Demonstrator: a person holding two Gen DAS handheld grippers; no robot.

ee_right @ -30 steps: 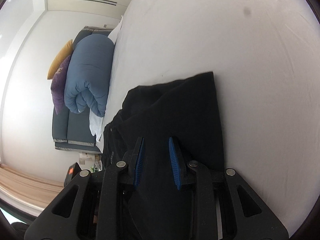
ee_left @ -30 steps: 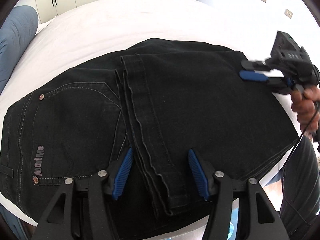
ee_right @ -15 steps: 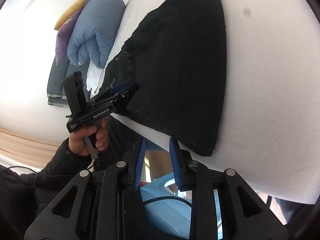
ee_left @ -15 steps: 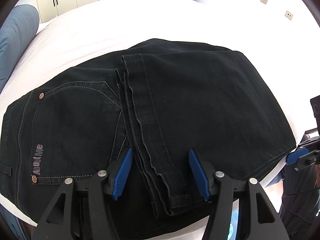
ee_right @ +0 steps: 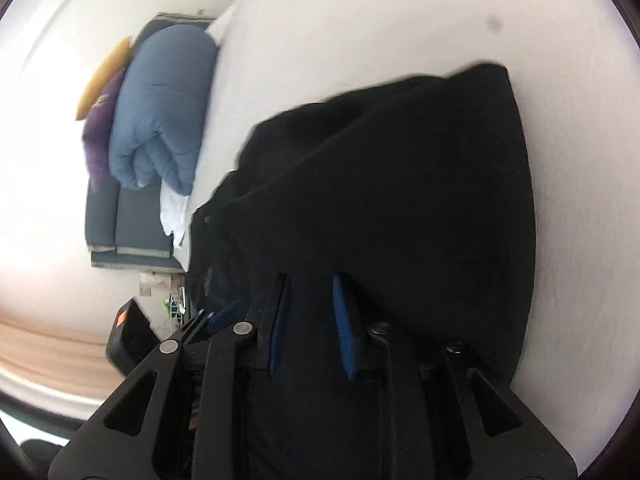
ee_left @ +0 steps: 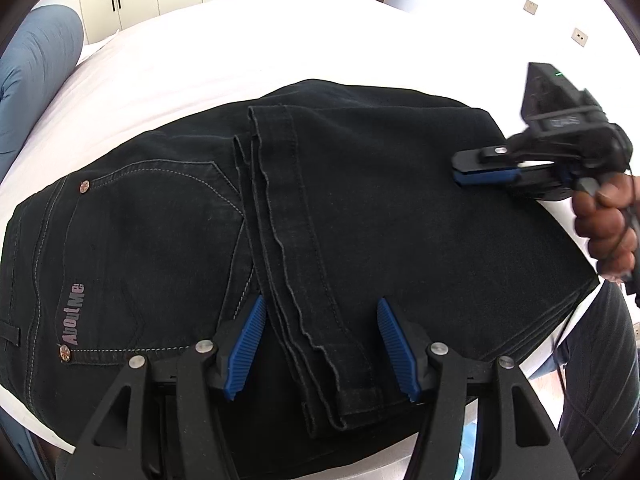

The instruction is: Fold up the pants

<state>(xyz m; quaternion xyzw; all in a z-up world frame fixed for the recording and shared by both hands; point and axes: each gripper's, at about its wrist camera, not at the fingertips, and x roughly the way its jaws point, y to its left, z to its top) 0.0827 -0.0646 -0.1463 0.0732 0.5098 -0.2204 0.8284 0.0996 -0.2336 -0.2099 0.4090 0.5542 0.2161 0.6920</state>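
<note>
In the left wrist view, a rolled blue duvet (ee_left: 36, 80) lies at the far left edge of the bed (ee_left: 240, 40), whose white sheet runs under everything else. The black pants (ee_left: 400, 208) lie flat on that sheet near the bed's front edge, folded so the legs lie back over the seat. On the left part sits a back pocket (ee_left: 152, 248) with pale stitching, copper rivets and an "AboutMe" label. Just right of the pocket, the stacked leg hems (ee_left: 292, 240) form a band that runs from the far side of the pants toward the camera. The left gripper (ee_left: 320, 344) hangs low over the near end of that band, its jaws wide apart, one blue pad on either side of the hems; whether the pads touch the cloth cannot be told. Further right the folded legs make a smooth dark panel. Over its far right corner comes the right gripper (ee_left: 484, 168), held by a hand (ee_left: 604, 224), seen side-on.

In the right wrist view, blurred, a yellow and a purple cushion (ee_right: 100, 120) and the duvet (ee_right: 160, 108) sit at the left. The pants (ee_right: 400, 200) fill the middle, and the right gripper (ee_right: 310, 326) is over them with its jaws a narrow gap apart, dark cloth behind the gap. White sheet (ee_right: 580, 240) lies to the right.
</note>
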